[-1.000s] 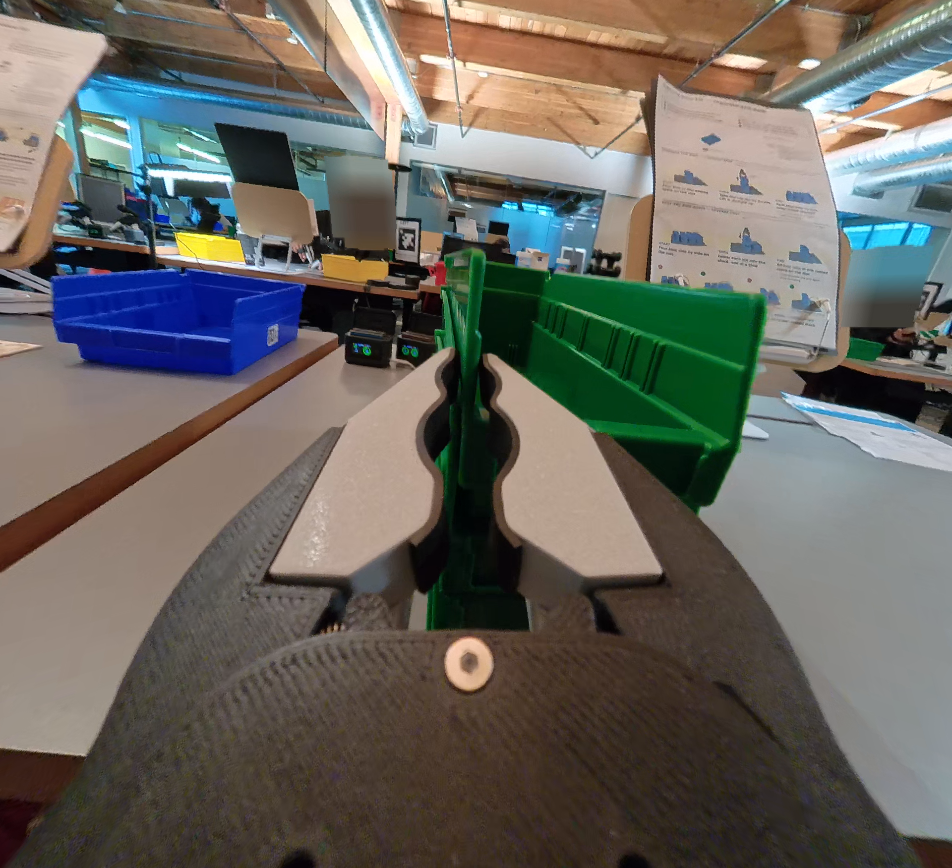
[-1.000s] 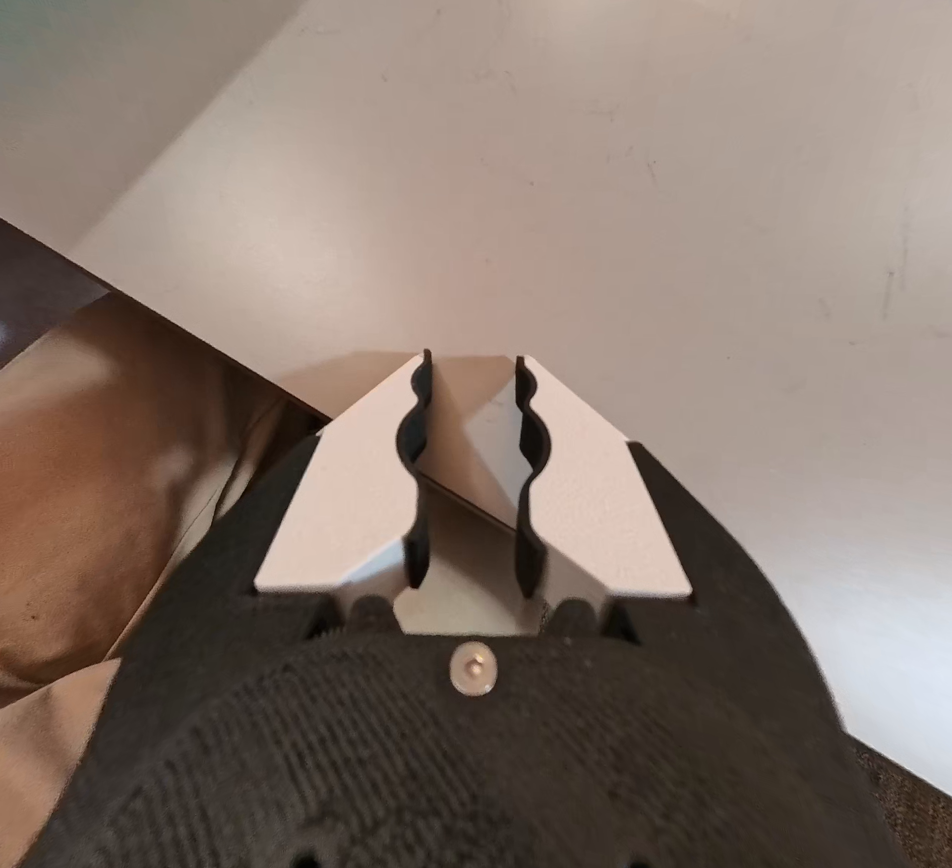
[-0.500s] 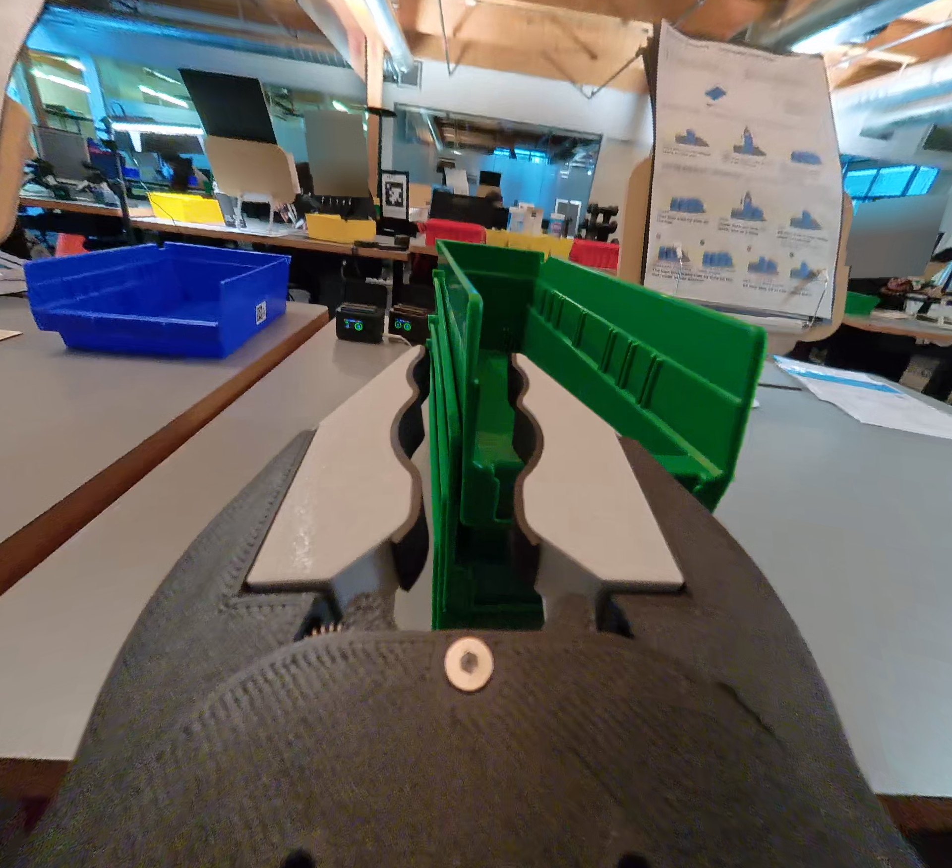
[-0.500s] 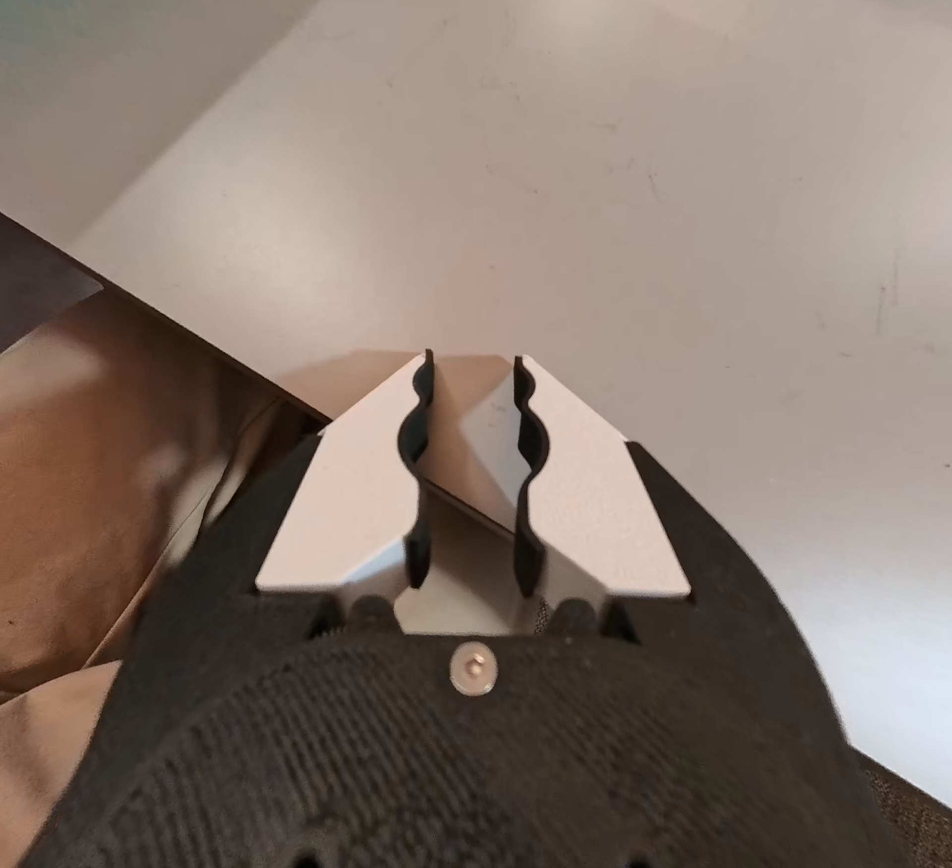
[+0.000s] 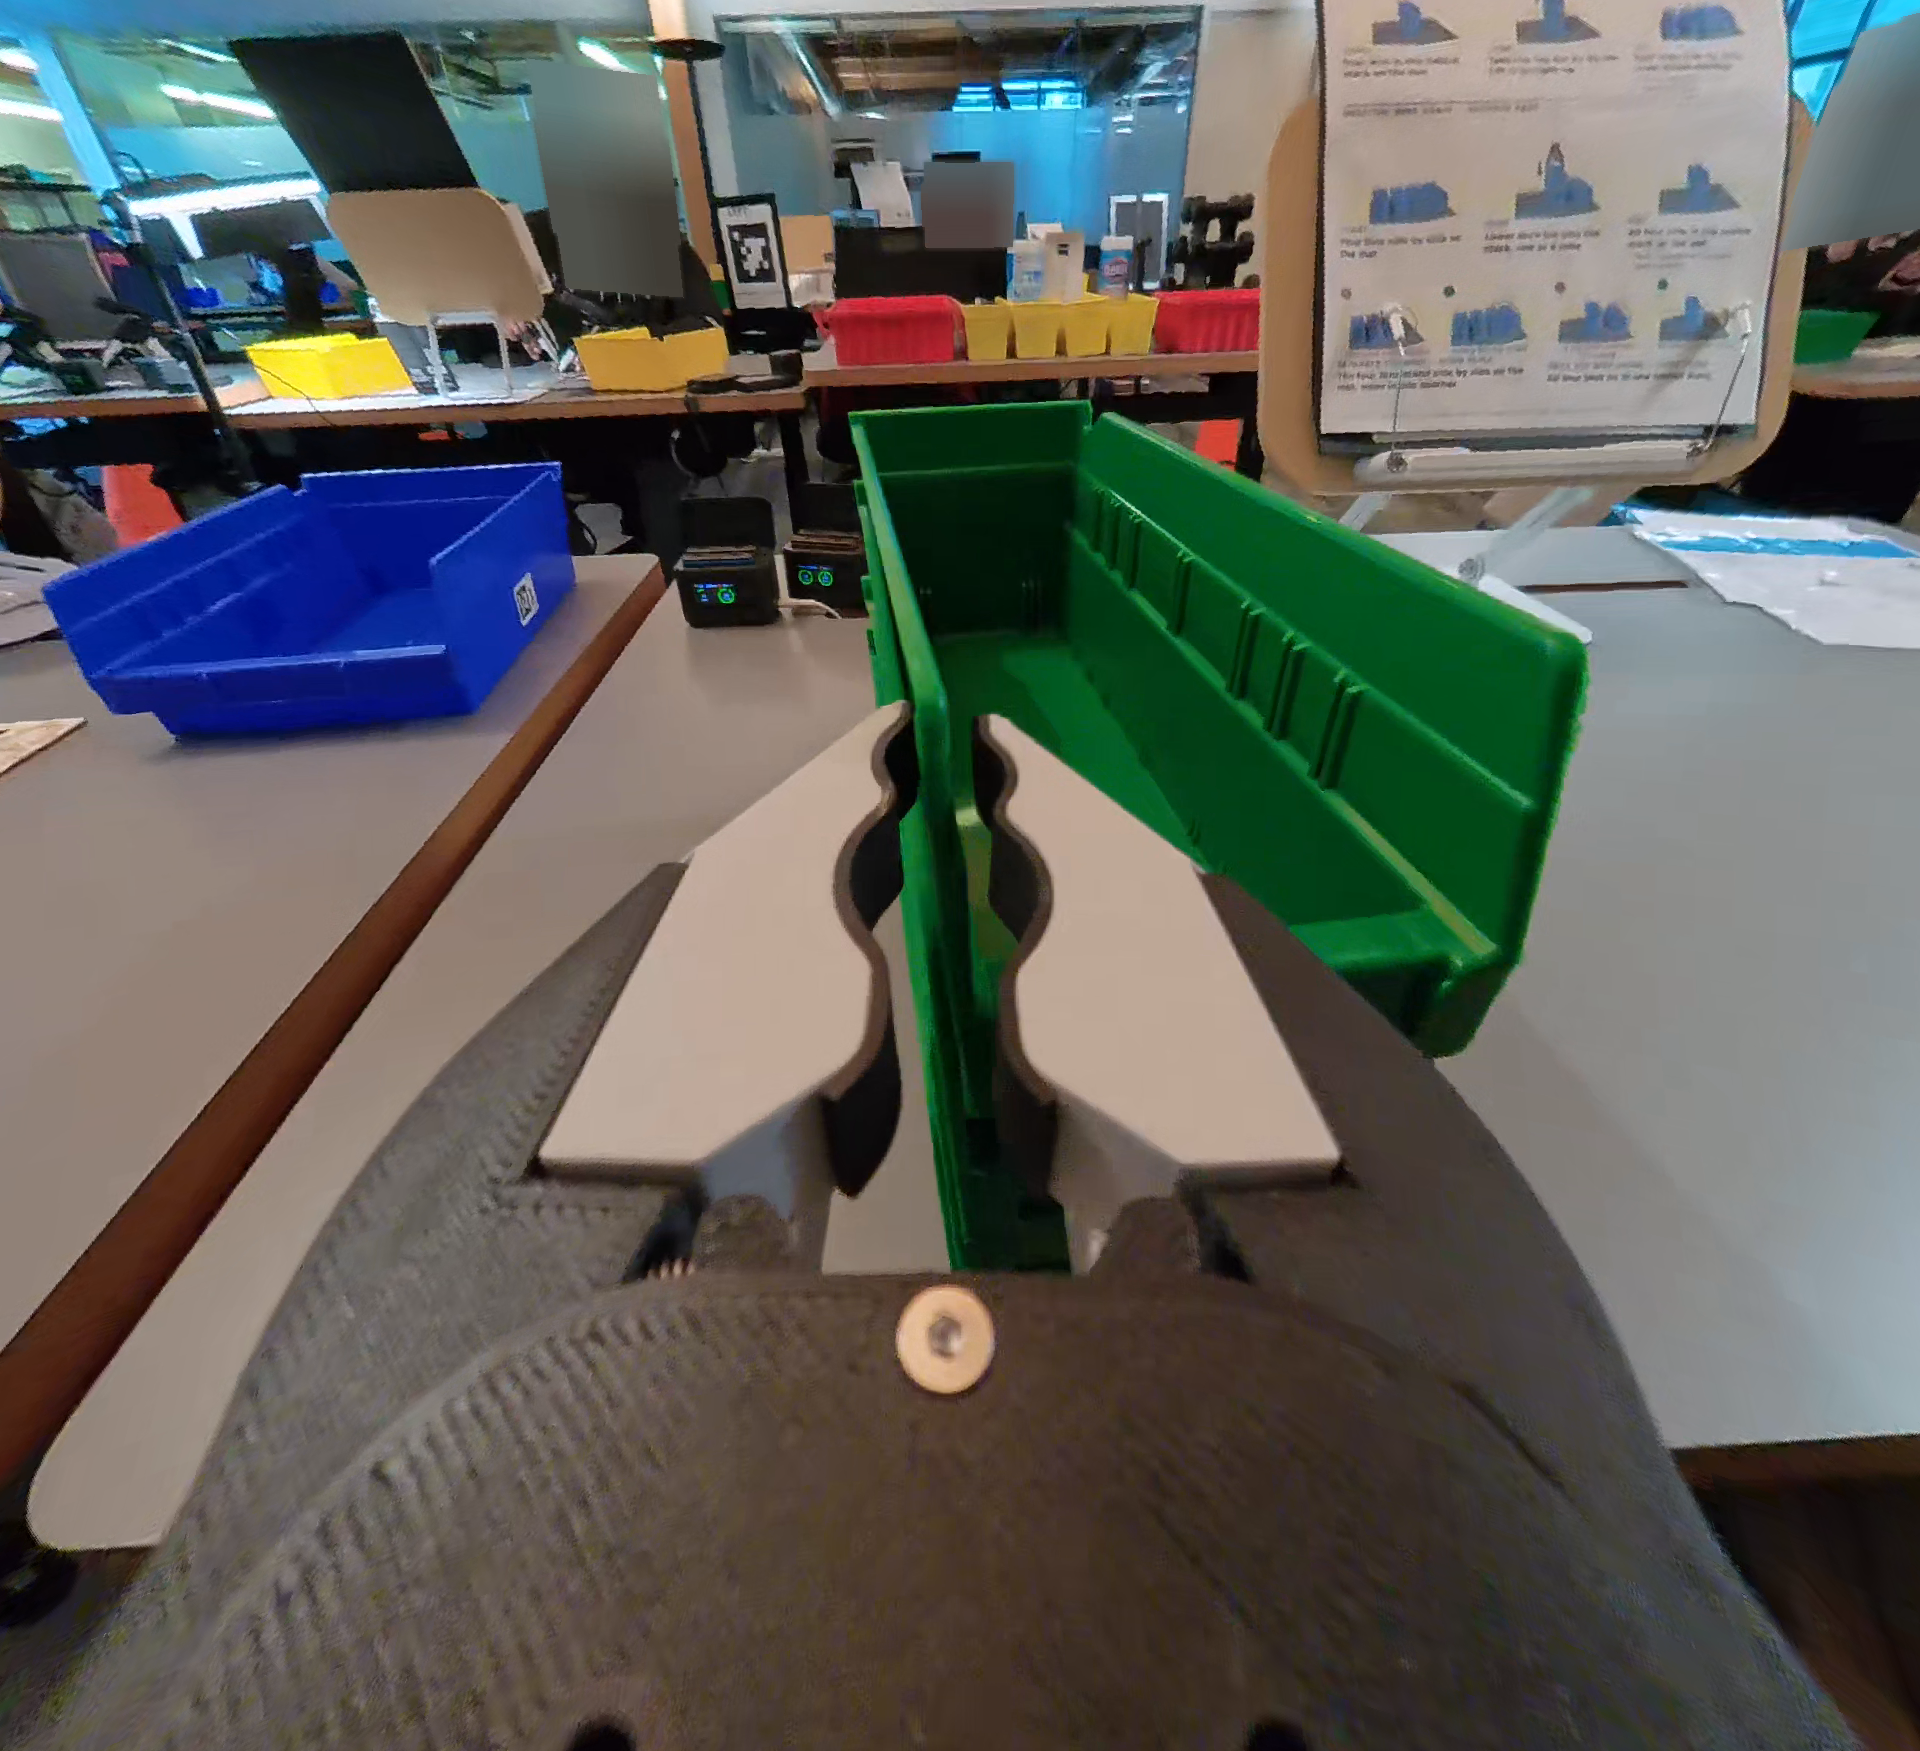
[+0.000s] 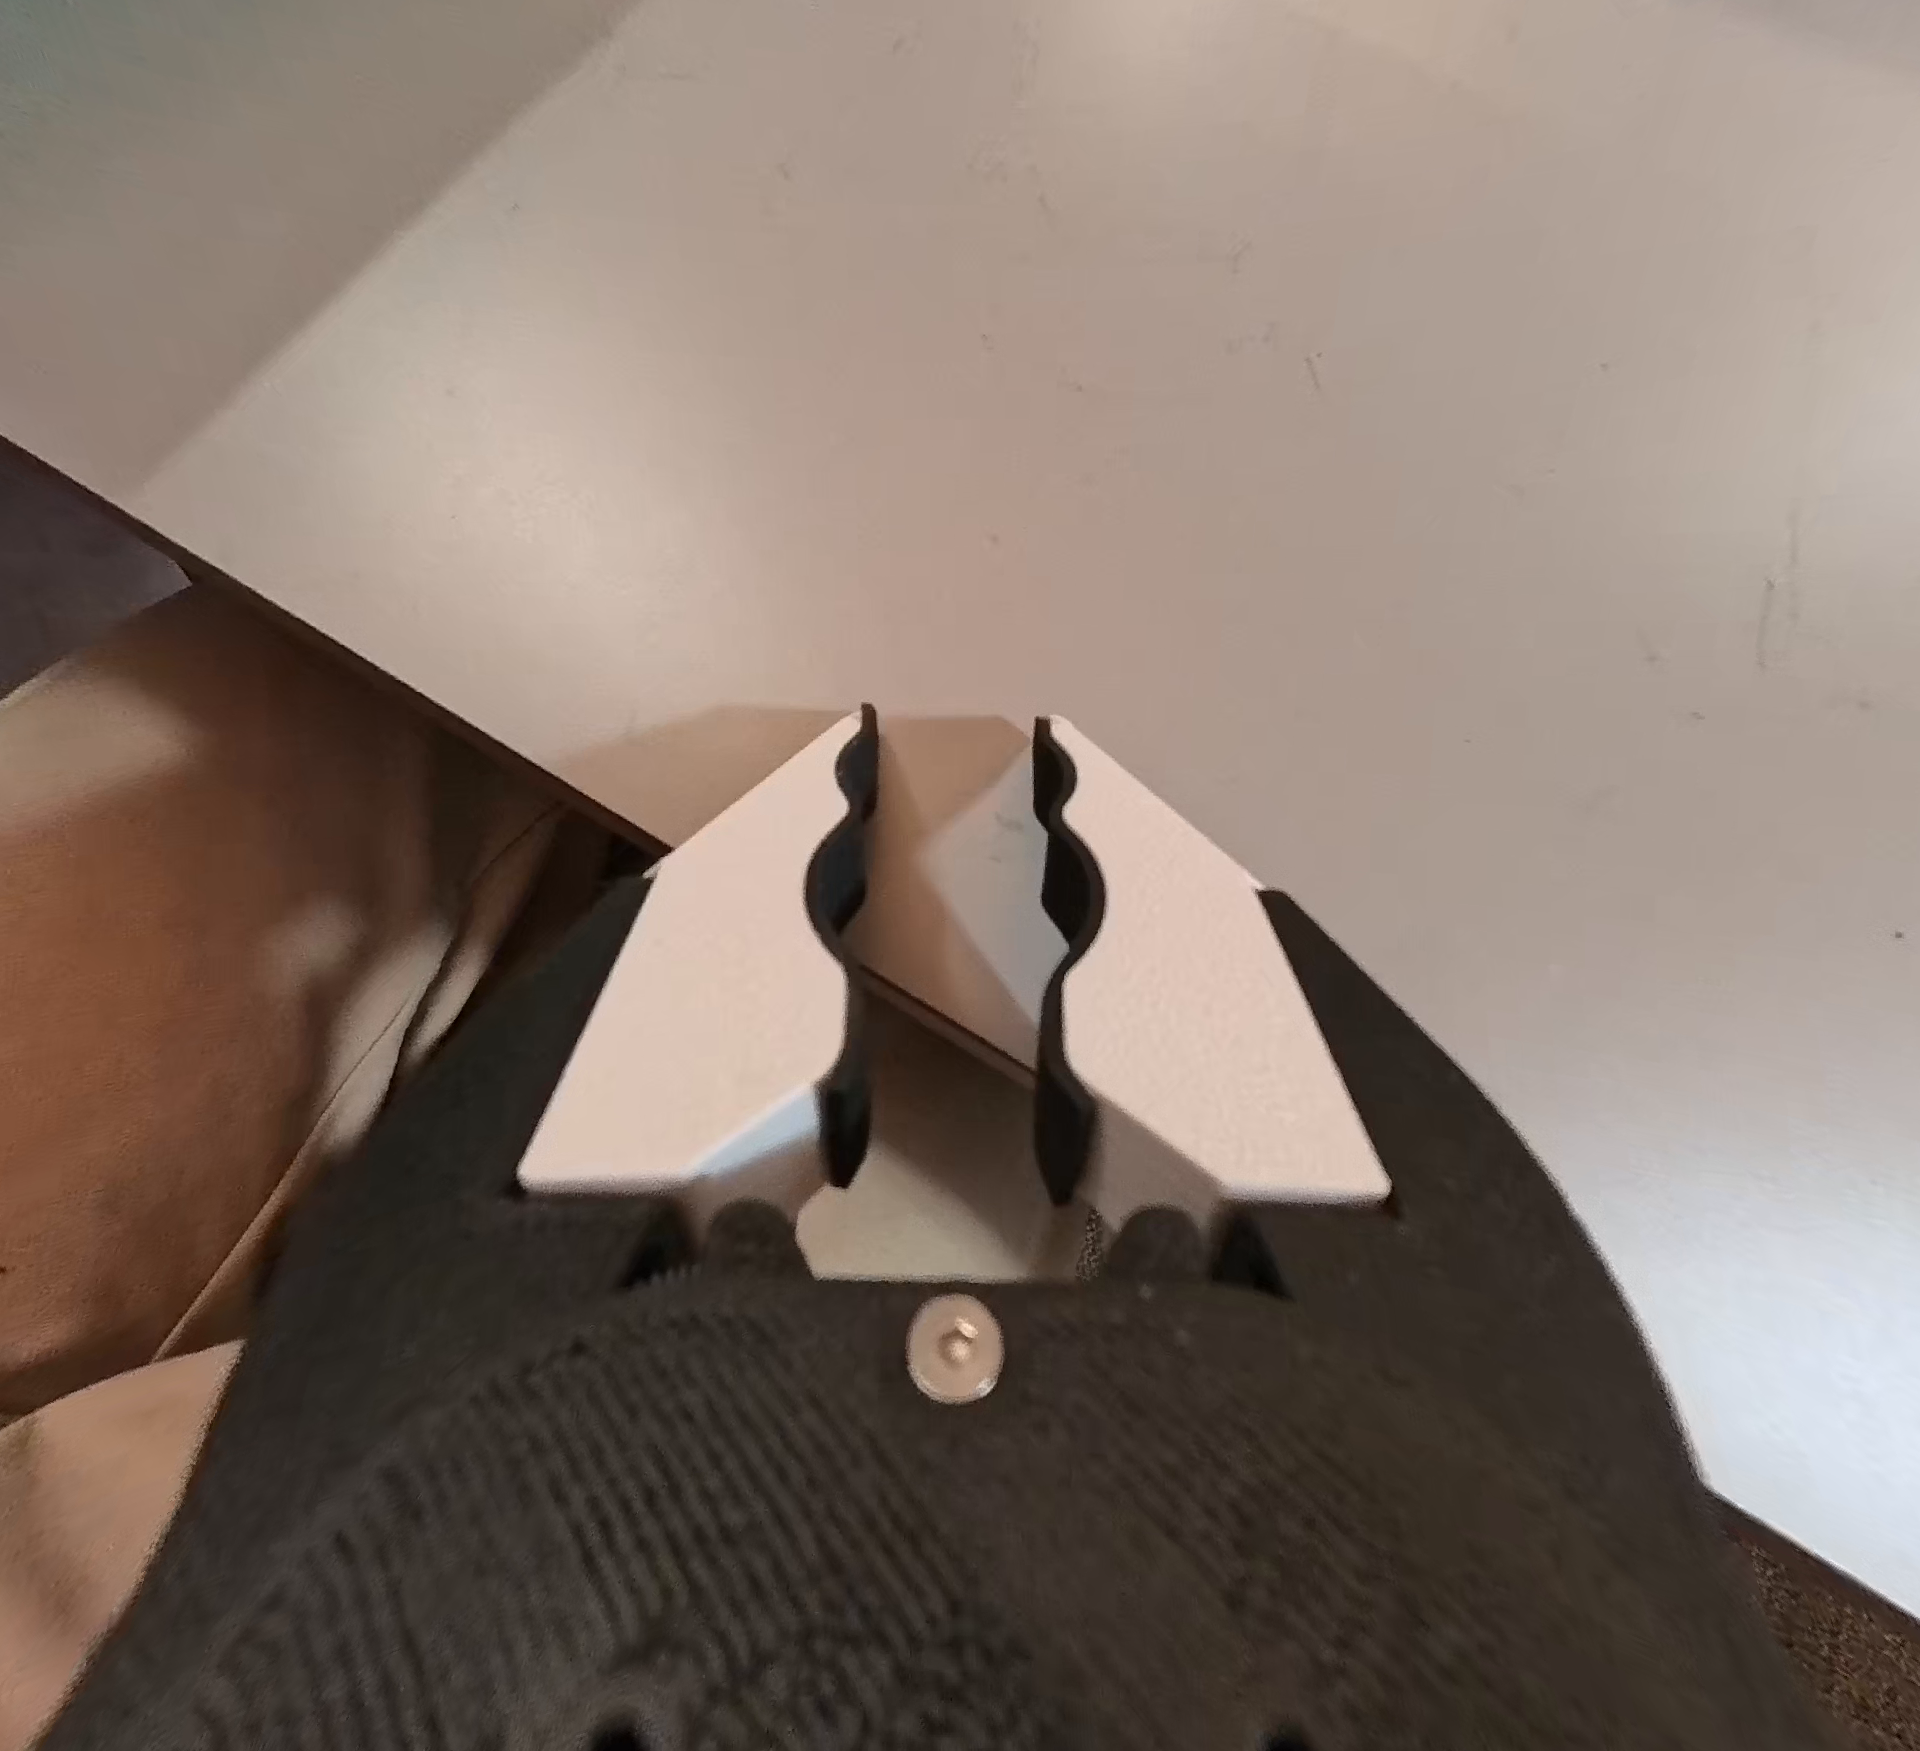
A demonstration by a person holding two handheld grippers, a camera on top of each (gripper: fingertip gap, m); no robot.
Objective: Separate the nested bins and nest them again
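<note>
Green nested bins [image 5: 1226, 766] rest on the grey table [image 5: 1714, 1026] at twelve o'clock; the left gripper [image 5: 943, 745] straddles their left wall, jaws parted. Right gripper [image 6: 951, 730] hangs released, empty. Withdraw straight back to avoid snagging the wall.

Long, narrow green plastic bins [image 5: 1226, 745], nested one inside another, sit upright on a grey table [image 5: 1714, 1026], open tops up. Vertical ribs line the inner side wall.
</note>
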